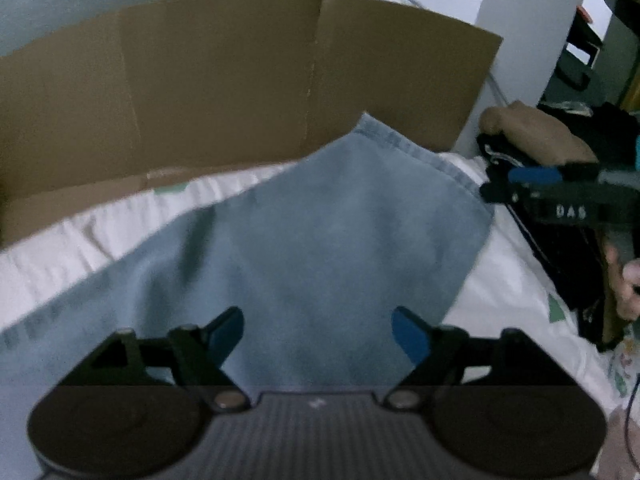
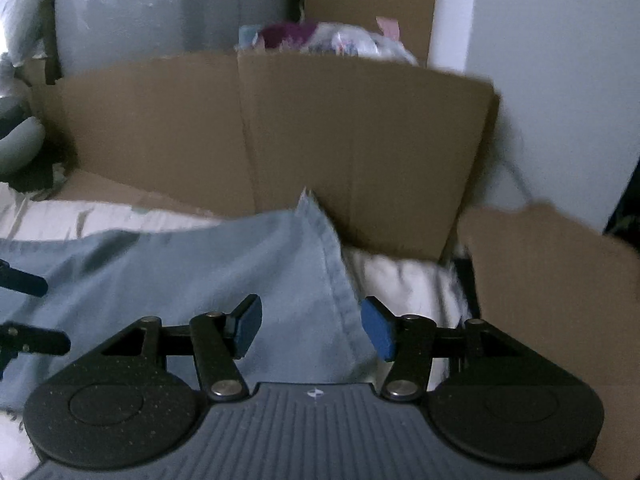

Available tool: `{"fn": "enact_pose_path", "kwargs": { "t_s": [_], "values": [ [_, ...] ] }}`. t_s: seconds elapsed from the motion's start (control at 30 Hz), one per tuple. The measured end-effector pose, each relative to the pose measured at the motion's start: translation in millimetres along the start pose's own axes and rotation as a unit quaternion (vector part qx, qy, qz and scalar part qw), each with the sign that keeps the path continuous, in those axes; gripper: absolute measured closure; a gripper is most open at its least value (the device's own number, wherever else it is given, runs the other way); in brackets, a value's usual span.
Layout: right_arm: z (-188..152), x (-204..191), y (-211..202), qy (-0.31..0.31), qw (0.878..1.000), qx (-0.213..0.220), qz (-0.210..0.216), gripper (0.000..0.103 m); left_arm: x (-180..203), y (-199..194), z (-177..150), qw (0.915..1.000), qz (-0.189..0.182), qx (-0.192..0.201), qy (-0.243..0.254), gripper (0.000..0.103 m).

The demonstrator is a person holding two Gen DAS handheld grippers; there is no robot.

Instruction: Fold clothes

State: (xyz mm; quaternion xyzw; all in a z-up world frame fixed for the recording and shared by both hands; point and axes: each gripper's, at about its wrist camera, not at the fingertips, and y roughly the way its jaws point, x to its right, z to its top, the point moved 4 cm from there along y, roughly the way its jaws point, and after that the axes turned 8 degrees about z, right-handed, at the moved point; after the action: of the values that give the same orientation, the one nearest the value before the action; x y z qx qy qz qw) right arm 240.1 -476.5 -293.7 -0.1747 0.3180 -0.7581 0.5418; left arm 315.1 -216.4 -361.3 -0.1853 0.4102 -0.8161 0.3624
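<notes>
A pale blue denim garment point(image 1: 340, 232) lay spread over a soft white bedsheet point(image 1: 500, 280), its cloth thick and faded, with a stitched hem running along the edge that came to a point ahead of the left gripper point(image 1: 318, 332). That gripper hung over the middle of the denim with its blue-padded black fingers point(image 1: 228, 334) wide apart and nothing between them; no pad pressed on the cloth. Beyond the garment stood a creased brown cardboard sheet point(image 1: 240, 92), matte and flat, bent into panels. To the right of the left gripper, past the denim's edge, was a heap of dark and tan clothes point(image 1: 540, 136).

The right gripper point(image 2: 310, 328) hovered over the hemmed edge of the same denim, where blue cloth met white sheet. Its jaws also stood apart, the hem passing under the gap between the pads point(image 2: 378, 330) without being pinched. A second, rougher piece of cardboard point(image 2: 552, 280) lay to its right.
</notes>
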Motion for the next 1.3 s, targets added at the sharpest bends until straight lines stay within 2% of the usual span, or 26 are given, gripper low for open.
{"fn": "enact_pose_path", "kwargs": {
  "t_s": [0.13,0.27,0.4,0.53,0.6,0.73,0.8,0.9,1.07,1.1,1.17,1.2,1.23,1.27,1.3],
  "values": [
    [-20.5,6.3,5.2,0.033,0.999,-0.030,0.015,0.042,5.6,1.9,-16.3,0.9997,0.003,-0.012,0.022,0.022],
    [-34.8,13.7,8.9,0.086,0.995,-0.044,0.010,0.042,8.2,-2.8,-27.7,0.9995,0.007,-0.018,0.026,0.025],
    [-41.0,16.7,1.5,0.114,0.992,-0.041,0.025,0.042,16.2,-10.9,-30.3,0.9992,-0.021,-0.021,0.025,0.026],
    [-43.7,25.8,-9.3,0.134,0.990,-0.031,0.040,0.042,25.2,-23.8,-20.7,0.9992,-0.016,-0.009,0.036,0.025],
    [-47.3,34.1,-13.4,0.159,0.986,-0.019,0.043,0.042,28.5,-25.9,-17.5,0.9996,-0.015,-0.003,0.024,0.023],
    [-57.9,44.8,-4.0,0.198,0.979,-0.023,0.050,0.043,37.8,-20.2,-19.1,0.9996,-0.018,0.004,0.021,0.024],
    [-57.2,45.2,1.3,0.202,0.977,-0.024,0.062,0.043,41.6,-14.3,-21.3,0.9994,-0.018,0.001,0.031,0.028],
    [-55.3,48.3,13.5,0.224,0.971,-0.025,0.076,0.043,45.0,-3.7,-25.5,0.9991,-0.014,-0.008,0.040,0.040],
    [-56.4,59.9,41.7,0.271,0.957,-0.044,0.090,0.043,52.3,10.8,-27.8,0.9982,-0.003,-0.010,0.060,0.041],
    [-56.9,62.2,45.8,0.279,0.955,-0.047,0.094,0.048,54.8,12.9,-28.1,0.9976,-0.005,-0.010,0.068,0.041],
    [-56.5,66.4,50.5,0.293,0.949,-0.051,0.102,0.068,60.0,16.4,-28.0,0.9964,-0.008,-0.008,0.084,0.041],
    [-56.1,68.5,51.6,0.301,0.946,-0.054,0.108,0.081,62.1,18.6,-27.9,0.9958,-0.007,-0.009,0.090,0.040],
    [-55.6,70.5,52.6,0.310,0.942,-0.057,0.114,0.089,64.1,20.5,-27.9,0.9952,-0.005,-0.009,0.097,0.040],
    [-54.7,72.2,52.9,0.316,0.939,-0.057,0.119,0.092,66.0,22.1,-28.3,0.9947,-0.003,-0.008,0.103,0.040],
    [-52.9,73.2,51.5,0.319,0.938,-0.055,0.123,0.101,67.9,23.8,-28.5,0.9941,-0.002,-0.007,0.108,0.040]
  ]
}}
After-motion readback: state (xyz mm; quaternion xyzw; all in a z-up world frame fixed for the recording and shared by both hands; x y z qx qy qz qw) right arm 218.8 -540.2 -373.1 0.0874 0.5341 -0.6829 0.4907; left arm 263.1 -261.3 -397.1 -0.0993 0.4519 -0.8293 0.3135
